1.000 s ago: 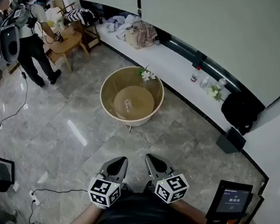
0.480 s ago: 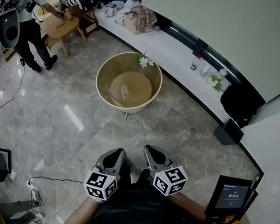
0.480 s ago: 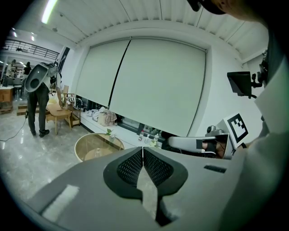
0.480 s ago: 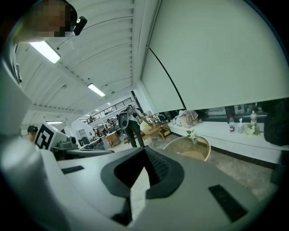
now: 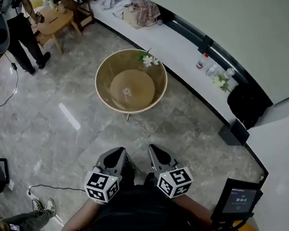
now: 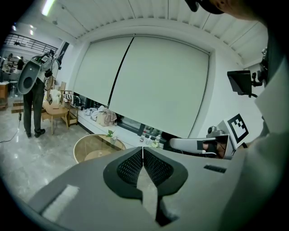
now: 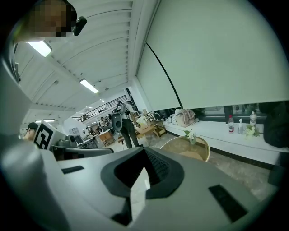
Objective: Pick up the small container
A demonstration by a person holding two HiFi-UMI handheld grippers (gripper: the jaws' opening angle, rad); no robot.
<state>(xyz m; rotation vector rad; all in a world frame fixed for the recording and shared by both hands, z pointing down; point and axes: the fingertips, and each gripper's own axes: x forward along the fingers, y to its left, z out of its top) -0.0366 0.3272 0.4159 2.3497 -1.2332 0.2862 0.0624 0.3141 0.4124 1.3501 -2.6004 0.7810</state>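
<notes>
The small container [image 5: 127,92], a little clear jar, stands on the round glass-topped table [image 5: 107,103] with a tan wooden rim, in the upper middle of the head view. White flowers [image 5: 149,60] sit at the table's far rim. My left gripper [image 5: 121,153] and right gripper [image 5: 153,150] hang side by side over the floor, well short of the table, both shut with nothing in them. The left gripper view shows its pads [image 6: 132,166] pressed together, with the table [image 6: 81,146] beyond them. In the right gripper view the table [image 7: 204,147] lies ahead on the right.
A long white ledge [image 5: 181,71] along the wall carries clothes, bottles and flowers. A black bag [image 5: 247,105] and a small box stand at its near end. A person [image 5: 8,30] stands at the far left by a wooden stool. A screen on a stand [image 5: 238,200] is at my right, and a cable [image 5: 52,187] lies on the floor.
The table, ledge and floor have slid up the head view. Both grippers have shifted a little up the picture, still side by side and shut.
</notes>
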